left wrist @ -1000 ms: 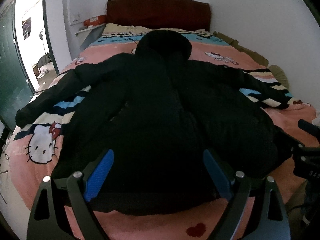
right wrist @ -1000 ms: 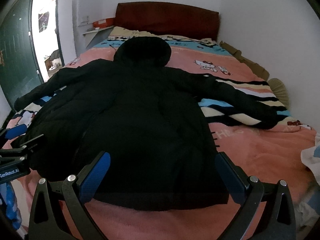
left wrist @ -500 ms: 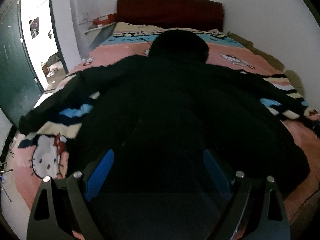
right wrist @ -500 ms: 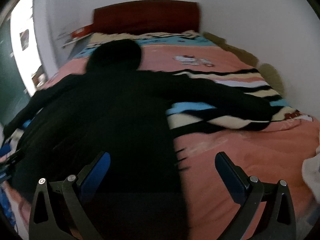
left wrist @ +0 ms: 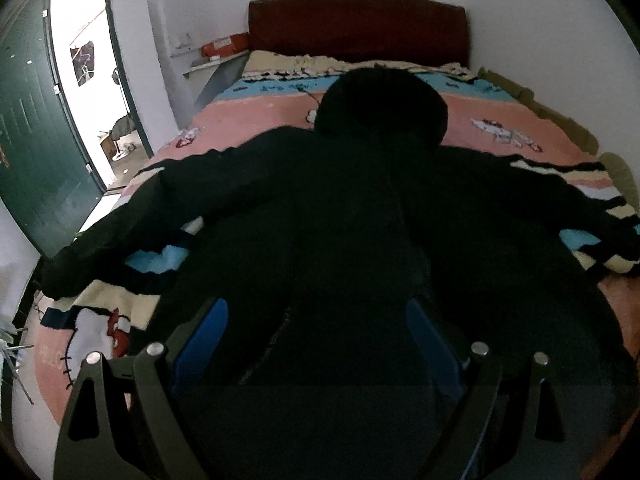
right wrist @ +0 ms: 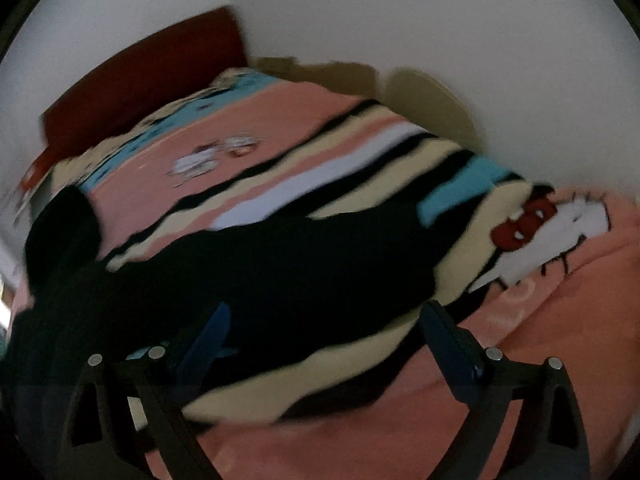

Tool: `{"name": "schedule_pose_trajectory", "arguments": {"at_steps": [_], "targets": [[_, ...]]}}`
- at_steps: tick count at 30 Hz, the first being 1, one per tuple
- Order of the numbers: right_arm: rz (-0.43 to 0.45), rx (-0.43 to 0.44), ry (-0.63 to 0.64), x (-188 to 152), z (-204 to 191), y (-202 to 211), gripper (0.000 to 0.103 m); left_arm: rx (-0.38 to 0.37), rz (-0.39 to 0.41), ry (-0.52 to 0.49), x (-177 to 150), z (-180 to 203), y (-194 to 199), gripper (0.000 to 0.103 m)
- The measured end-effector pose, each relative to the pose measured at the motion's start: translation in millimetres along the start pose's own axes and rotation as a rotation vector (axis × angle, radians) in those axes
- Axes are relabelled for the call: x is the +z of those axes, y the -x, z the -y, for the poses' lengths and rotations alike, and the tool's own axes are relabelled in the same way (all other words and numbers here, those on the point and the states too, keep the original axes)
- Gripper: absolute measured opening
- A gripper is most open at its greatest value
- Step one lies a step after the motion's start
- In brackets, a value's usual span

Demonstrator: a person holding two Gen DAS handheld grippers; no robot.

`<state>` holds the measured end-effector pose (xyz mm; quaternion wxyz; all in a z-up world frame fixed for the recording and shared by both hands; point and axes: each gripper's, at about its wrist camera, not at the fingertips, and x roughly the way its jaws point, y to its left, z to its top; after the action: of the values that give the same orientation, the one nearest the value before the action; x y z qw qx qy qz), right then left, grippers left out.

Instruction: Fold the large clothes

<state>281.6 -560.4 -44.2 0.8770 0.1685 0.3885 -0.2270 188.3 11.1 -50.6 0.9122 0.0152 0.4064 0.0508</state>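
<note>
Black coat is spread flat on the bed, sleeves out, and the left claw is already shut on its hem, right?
Not quite. The left wrist view shows the black coat spread on the bed, sleeves out, but the left claw is open over it, gripping nothing.

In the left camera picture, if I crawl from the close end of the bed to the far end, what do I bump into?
Left gripper → black coat body → coat's hood → blanket → red headboard.
</note>
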Motion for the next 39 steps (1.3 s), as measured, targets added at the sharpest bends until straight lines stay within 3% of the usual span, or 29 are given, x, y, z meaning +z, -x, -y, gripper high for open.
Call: {"name": "schedule_pose_trajectory", "arguments": {"at_steps": [7,16,20,23,27,31,39], "targets": [[-0.075,-0.054,-0.141,24.8,58.1,-67.1,0.091,0.016,-0.047,-0.009,-2.5,1.4,-23.1,0.091],[-0.124,-0.033,-0.177,36.5,70.1,-113.2,0.087,0.014,-0.069,-0.02,-3.5,3.6,-31.0,0.091],[-0.148,0.022,-0.151,40.1,62.9,-120.7,0.06,0.01,-0.072,-0.008,-4.5,0.7,-31.5,0.091],[-0.176,0.036,-0.12,38.9,56.2,-124.7,0.047,0.005,-0.077,-0.001,-5.8,-1.1,-32.1,0.091],[-0.164,0.061,-0.086,39.4,47.0,-113.0,0.02,-0.004,-0.065,0.004,-6.3,-3.1,-26.3,0.091],[-0.106,0.085,-0.037,43.9,27.8,-87.3,0.015,-0.015,-0.044,0.02,-5.5,-9.2,-15.8,0.091],[0.028,0.234,0.014,59.0,-28.2,-10.2,0.013,-0.035,-0.004,0.074,-5.5,-30.9,6.5,0.091]]}}
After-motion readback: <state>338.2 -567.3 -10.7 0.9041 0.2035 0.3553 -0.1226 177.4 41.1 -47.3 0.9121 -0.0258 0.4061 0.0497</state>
